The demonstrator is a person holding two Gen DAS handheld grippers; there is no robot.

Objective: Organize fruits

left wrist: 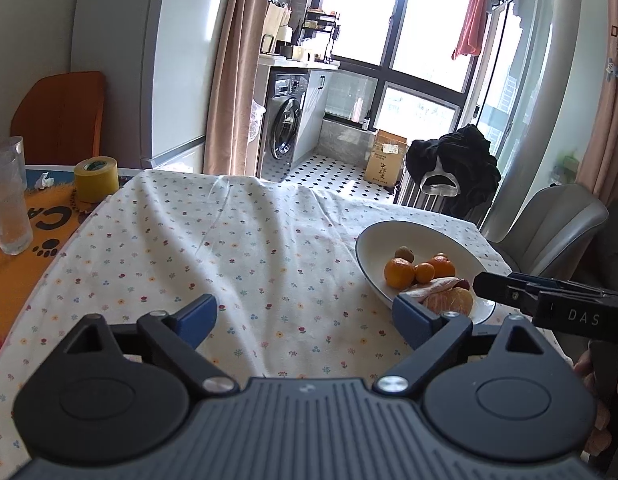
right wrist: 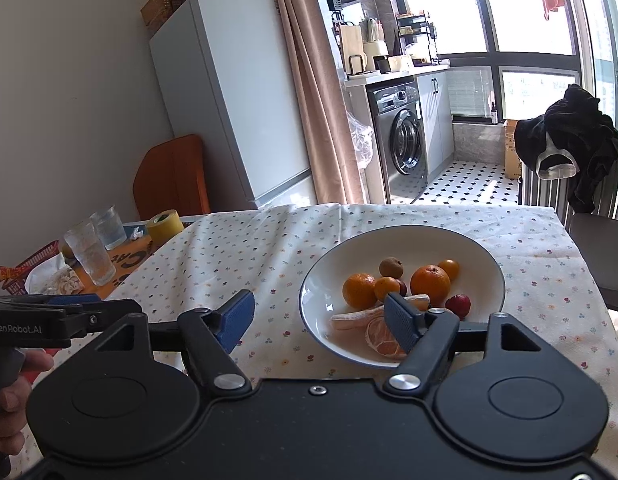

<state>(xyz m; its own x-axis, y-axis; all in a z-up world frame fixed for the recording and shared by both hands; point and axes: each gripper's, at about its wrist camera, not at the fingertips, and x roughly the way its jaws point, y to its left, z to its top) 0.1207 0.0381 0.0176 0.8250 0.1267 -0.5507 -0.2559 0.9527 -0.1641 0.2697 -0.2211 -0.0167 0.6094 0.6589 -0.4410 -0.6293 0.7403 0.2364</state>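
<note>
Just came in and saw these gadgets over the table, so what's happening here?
A person holds two black two-finger grippers, left gripper and right gripper, both open and empty. The fruit sits in a white blue-rimmed bowl on the floral tablecloth: whole oranges, a peeled orange, a small red fruit.

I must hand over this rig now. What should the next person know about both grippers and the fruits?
Left gripper: open, empty, over the tablecloth left of the plate.
Right gripper: open, empty, at the near rim of the white plate.
All fruit in view lies on the plate: whole oranges, a brown kiwi, a small red fruit, a peeled orange beside its peel.
Done: nothing lies loose on the cloth.
Left: I cannot tell; perhaps remove the peel.
</note>
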